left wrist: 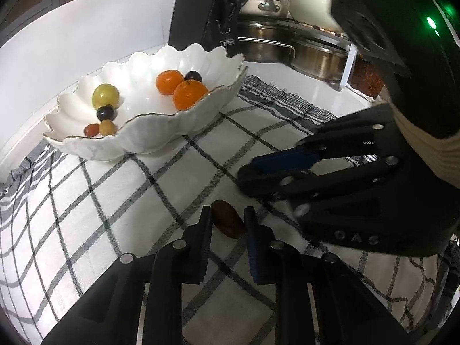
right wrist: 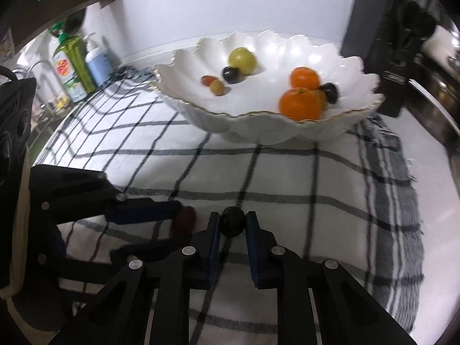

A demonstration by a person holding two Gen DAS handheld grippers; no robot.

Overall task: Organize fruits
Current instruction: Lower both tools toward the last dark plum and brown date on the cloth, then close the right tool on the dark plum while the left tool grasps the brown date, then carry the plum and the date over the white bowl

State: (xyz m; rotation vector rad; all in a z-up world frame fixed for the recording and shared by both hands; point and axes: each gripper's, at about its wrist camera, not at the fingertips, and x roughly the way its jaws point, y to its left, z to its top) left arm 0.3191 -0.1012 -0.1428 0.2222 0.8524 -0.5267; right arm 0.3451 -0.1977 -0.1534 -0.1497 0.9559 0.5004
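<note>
Right hand-held gripper point(right wrist: 233, 225) clamps a dark grape point(right wrist: 232, 225) between its fingertips.

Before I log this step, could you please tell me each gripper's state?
Left gripper: open around the dark red oblong fruit, not clamped.
Right gripper: shut on the small round black fruit.

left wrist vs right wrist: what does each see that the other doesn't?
Left wrist only: steel pots on a rack behind the bowl.

Right wrist only: soap bottles at the far left, and the dark round fruit pinched in the right gripper.

Both: white scalloped bowl holding fruit, checked cloth, and the brown oblong fruit between the left gripper fingers.
</note>
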